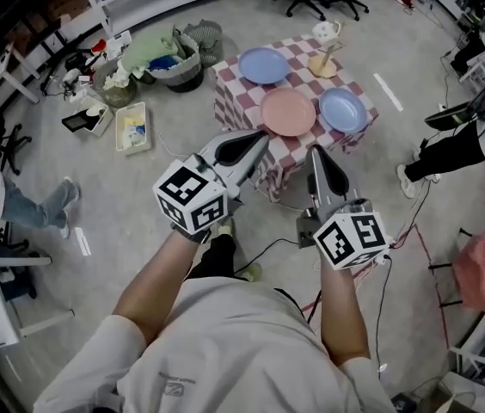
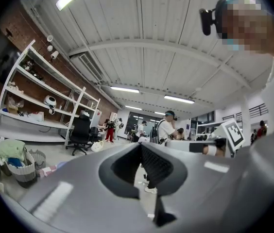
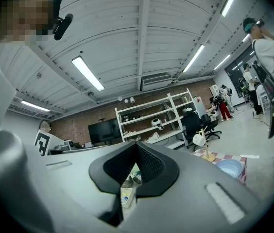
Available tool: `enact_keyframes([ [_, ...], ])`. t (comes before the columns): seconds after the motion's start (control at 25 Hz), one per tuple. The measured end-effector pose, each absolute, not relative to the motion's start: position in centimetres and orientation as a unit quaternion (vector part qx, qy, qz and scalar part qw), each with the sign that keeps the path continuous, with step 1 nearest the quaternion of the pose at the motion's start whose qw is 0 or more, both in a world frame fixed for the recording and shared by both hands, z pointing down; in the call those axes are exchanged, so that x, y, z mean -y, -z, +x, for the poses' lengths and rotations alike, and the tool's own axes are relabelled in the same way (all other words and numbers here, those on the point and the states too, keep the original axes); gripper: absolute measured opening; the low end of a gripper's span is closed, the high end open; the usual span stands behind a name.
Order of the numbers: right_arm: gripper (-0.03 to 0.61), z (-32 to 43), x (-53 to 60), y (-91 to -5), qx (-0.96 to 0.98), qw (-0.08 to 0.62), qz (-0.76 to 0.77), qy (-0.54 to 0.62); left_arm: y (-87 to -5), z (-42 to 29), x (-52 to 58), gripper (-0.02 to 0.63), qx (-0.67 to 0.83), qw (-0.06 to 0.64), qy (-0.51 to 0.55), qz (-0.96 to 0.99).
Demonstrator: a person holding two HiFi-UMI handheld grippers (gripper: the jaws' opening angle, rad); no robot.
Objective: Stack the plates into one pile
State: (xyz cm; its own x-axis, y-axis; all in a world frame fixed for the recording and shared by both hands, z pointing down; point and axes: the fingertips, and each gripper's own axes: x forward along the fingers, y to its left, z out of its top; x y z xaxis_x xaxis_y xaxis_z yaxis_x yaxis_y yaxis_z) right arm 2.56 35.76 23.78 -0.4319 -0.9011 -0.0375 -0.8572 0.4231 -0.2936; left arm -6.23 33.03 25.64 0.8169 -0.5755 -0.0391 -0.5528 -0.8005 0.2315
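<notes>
Three plates lie apart on a small table with a red-and-white checked cloth (image 1: 241, 101): a lilac-blue plate (image 1: 264, 64) at the back, a pink plate (image 1: 288, 111) in the middle front, and a light blue plate (image 1: 343, 109) at the right, which also shows in the right gripper view (image 3: 228, 167). My left gripper (image 1: 262, 139) hangs short of the table's near edge, shut and empty; its jaws meet in its own view (image 2: 141, 147). My right gripper (image 1: 315, 151) is beside it, also shut on nothing (image 3: 137, 144). Both point upward, away from the plates.
A wooden mug stand (image 1: 323, 61) with a white mug (image 1: 327, 31) stands at the table's back right. Laundry baskets (image 1: 176, 61) and a white tray (image 1: 132, 127) sit on the floor to the left. A person (image 1: 453, 149) is at the right, and cables trail over the floor near my feet.
</notes>
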Motion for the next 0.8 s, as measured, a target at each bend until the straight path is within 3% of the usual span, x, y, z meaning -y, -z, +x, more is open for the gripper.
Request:
enact_keyframes([
  [0.8,0.009,-1.0,-18.9,-33.0,-0.790,0.048,-0.586,0.174,-35.6,-9.8,-15.1,0.006,0.272,0.141,0.014,0.952],
])
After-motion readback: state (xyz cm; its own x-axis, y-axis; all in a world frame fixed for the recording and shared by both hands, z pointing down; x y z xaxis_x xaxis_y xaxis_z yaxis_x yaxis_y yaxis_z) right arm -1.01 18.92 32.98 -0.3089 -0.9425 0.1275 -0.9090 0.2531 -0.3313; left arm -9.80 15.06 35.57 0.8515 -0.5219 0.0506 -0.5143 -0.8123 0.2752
